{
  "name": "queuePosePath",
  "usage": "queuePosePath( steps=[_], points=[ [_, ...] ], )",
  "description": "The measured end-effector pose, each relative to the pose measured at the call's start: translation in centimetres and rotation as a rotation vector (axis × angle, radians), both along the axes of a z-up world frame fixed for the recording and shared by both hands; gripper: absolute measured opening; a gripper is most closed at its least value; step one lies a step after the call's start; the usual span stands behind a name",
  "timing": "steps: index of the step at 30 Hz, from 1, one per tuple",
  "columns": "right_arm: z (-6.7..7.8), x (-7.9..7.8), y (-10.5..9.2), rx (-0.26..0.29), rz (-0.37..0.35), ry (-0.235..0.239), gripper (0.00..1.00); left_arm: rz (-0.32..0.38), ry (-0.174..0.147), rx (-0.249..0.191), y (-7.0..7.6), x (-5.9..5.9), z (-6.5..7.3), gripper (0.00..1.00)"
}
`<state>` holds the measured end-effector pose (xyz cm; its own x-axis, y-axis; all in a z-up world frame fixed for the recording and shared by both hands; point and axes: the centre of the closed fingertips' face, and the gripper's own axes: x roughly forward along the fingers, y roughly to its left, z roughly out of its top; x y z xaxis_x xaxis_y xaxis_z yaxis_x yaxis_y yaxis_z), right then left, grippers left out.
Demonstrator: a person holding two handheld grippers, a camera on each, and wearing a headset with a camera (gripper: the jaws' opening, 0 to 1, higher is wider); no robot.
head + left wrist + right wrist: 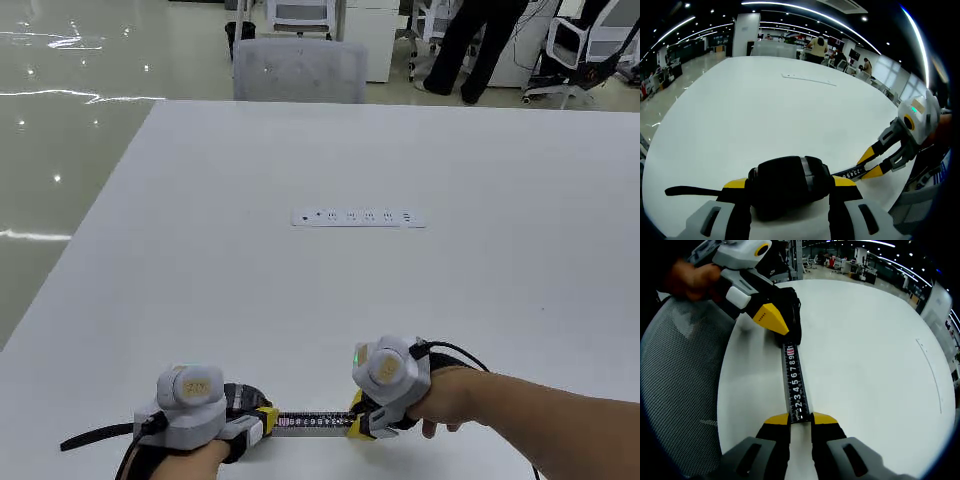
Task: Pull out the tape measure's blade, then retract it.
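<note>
Tape measure: black case clamped in left gripper, near table edge. Blade: partly drawn, tip pinched by right gripper; numerals legible in right gripper view. Head view adds power strip.
</note>
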<state>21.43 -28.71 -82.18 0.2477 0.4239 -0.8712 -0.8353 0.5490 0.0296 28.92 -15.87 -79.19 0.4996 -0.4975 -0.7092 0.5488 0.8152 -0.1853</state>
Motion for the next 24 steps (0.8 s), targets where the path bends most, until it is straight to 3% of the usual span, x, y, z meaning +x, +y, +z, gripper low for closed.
queuePosePath(
  steps=[24],
  points=[
    [0.1, 0.7, 1.4, 0.018, -0.003, -0.013, 0.14, 0.003, 0.004, -0.001, 0.0, 0.0, 0.1, 0.59]
  ],
)
